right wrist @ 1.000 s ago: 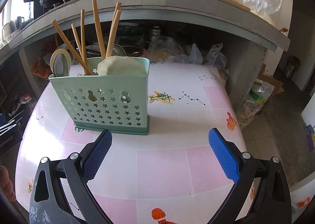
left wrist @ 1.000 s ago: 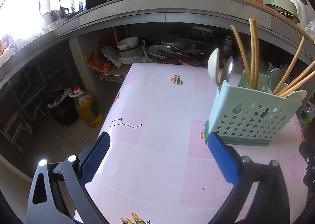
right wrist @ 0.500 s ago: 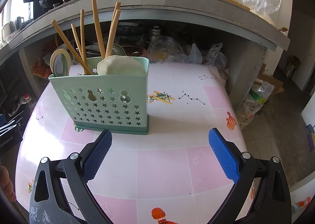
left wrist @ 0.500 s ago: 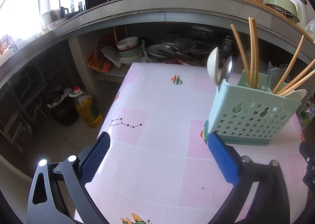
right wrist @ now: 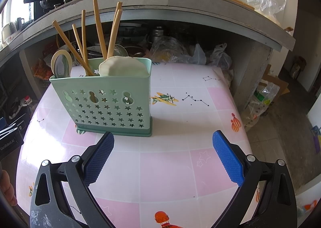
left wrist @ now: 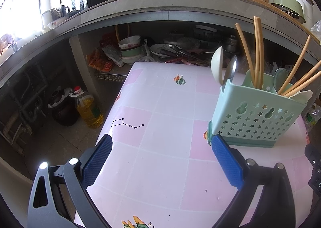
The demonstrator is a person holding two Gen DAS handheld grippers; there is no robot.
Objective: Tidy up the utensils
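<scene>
A mint green utensil holder (left wrist: 254, 119) with star cut-outs stands on the pink and white table (left wrist: 164, 133). It holds several wooden chopsticks (left wrist: 257, 51), a white spoon (left wrist: 217, 65), a metal spoon (left wrist: 232, 67) and a flat pale utensil (right wrist: 122, 66). The holder (right wrist: 108, 101) stands ahead and left in the right wrist view, with chopsticks (right wrist: 99, 27) sticking up. My left gripper (left wrist: 160, 143) is open and empty, the holder to its right. My right gripper (right wrist: 162, 141) is open and empty just in front of the holder.
A stone counter (left wrist: 160, 7) with pans and bottles runs behind the table. A shelf under it holds bowls (left wrist: 130, 47) and plastic bags (right wrist: 174, 51). An oil bottle (left wrist: 88, 107) stands on the floor left of the table. The left gripper body shows at left (right wrist: 10, 137).
</scene>
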